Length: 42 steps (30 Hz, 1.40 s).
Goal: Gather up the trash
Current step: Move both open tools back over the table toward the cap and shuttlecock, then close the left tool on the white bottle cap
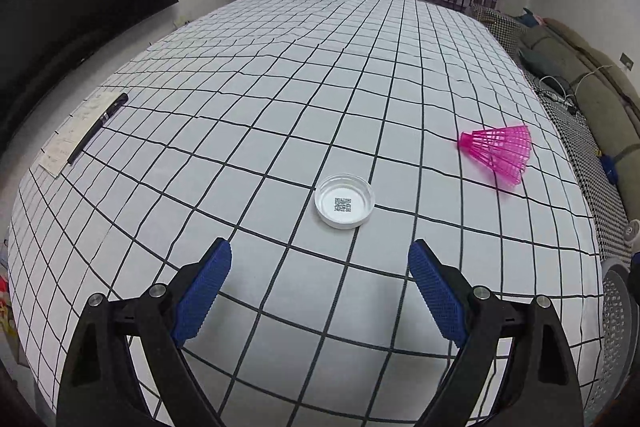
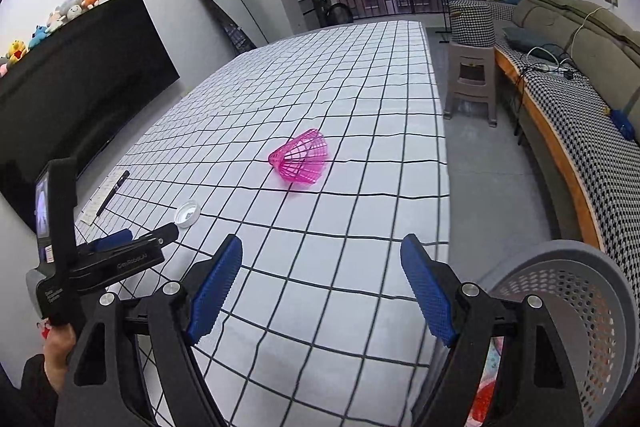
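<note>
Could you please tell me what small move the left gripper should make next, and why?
Probably ease the left gripper forward and down over the white round plastic lid: its jaws stand open and empty, and the lid lies just ahead on the checked tablecloth, roughly centred between them.

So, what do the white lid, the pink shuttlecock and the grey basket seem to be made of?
White lid: probably smooth plastic, slightly glossy; thin molded rim, a printed code inside.
Pink shuttlecock: translucent plastic; light passes through its thin molded ribs.
Grey basket: likely matte plastic; even rows of punched holes in a smooth wall.
</note>
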Each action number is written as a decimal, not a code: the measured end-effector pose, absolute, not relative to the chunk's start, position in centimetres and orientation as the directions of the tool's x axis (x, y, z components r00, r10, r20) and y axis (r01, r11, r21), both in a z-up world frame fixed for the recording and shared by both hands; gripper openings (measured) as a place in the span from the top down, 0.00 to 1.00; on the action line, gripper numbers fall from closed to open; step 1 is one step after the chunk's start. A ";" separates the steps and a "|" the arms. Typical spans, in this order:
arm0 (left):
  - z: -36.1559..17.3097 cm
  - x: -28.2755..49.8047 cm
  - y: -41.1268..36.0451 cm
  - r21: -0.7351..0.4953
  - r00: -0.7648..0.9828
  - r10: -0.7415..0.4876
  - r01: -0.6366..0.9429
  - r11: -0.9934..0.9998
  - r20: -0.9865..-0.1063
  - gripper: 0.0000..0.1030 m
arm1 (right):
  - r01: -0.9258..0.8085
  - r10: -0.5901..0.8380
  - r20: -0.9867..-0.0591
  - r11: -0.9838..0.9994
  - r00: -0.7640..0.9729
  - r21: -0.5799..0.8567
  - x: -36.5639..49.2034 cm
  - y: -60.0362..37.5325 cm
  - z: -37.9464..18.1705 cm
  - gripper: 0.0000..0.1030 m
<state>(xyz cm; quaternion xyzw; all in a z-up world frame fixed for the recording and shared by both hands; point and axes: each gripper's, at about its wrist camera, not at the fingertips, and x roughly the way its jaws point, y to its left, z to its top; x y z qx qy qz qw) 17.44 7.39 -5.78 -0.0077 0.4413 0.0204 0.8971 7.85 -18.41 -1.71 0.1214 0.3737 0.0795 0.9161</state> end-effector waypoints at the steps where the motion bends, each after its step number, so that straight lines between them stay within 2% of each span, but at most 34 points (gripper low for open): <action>1: -6.0 18.0 7.6 0.001 0.603 0.027 -0.044 0.999 -0.797 0.14 | -0.058 0.240 -0.670 0.958 0.703 0.282 8.1 -18.2 -2.0 0.24; 10: -7.5 21.3 7.7 0.005 0.566 0.022 -0.032 0.999 -0.824 0.14 | -0.048 0.240 -0.698 0.958 0.675 0.283 9.6 -17.8 -3.4 0.24; 16: -8.1 22.3 7.5 0.007 0.549 0.013 -0.012 1.000 -0.835 0.19 | -0.048 0.238 -0.704 0.959 0.669 0.278 9.8 -17.5 -3.7 0.24; 19: -8.0 22.4 7.5 -0.003 0.559 -0.001 -0.003 1.000 -0.829 0.27 | -0.043 0.233 -0.707 0.960 0.667 0.276 9.8 -17.4 -3.8 0.24; 22: -7.7 22.1 7.2 -0.004 0.570 -0.014 0.020 1.000 -0.821 0.41 | -0.035 0.230 -0.711 0.960 0.665 0.278 9.8 -17.6 -3.9 0.24; 24: -7.6 21.9 6.9 -0.003 0.577 -0.022 0.033 0.999 -0.817 0.56 | -0.031 0.228 -0.713 0.960 0.663 0.278 9.8 -17.7 -3.9 0.24; 26: -7.4 21.7 6.5 0.000 0.580 -0.024 0.042 0.999 -0.814 0.62 | -0.032 0.225 -0.716 0.962 0.660 0.273 9.9 -17.5 -3.9 0.24; 42: -5.4 20.8 7.6 0.031 0.660 0.032 -0.013 0.999 -0.751 0.62 | -0.141 0.256 -0.692 0.965 0.675 0.220 14.8 -14.8 -2.1 0.24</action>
